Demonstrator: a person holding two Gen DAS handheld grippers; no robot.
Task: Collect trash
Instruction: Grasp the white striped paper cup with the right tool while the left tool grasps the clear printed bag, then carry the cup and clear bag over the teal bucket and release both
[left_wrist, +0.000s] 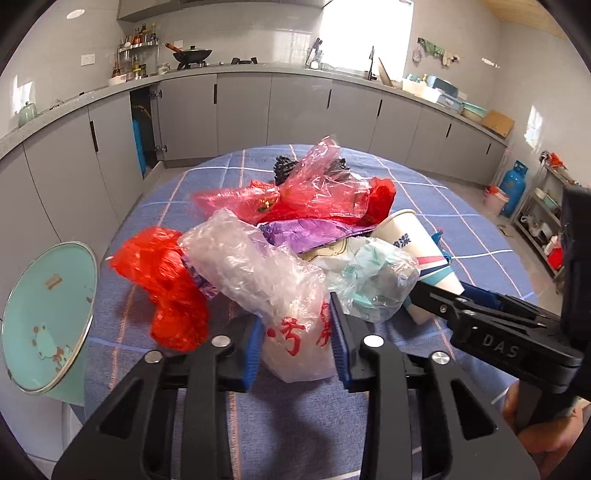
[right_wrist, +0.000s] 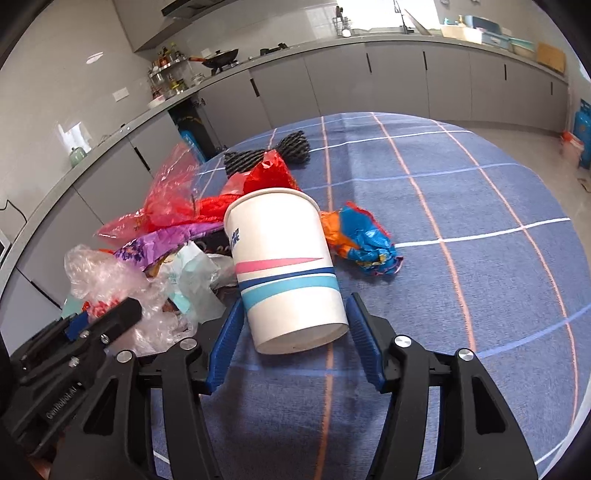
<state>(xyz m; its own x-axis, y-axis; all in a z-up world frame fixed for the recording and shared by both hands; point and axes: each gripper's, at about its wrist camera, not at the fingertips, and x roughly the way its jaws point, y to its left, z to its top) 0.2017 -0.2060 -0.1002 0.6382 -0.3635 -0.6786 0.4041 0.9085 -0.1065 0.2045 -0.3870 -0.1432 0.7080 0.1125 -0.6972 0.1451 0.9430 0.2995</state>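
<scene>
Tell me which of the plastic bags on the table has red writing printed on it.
The clear bag between the left gripper jaws; the bright red bag beside it shows no writing.

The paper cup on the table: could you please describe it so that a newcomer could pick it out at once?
On the blue checked tablecloth, find the heap of crumpled plastic bags. The paper cup lies tipped over at the heap's right edge, its base between the right gripper pads. It is the only rigid thing there: white, with pink, navy and light blue stripes.
</scene>
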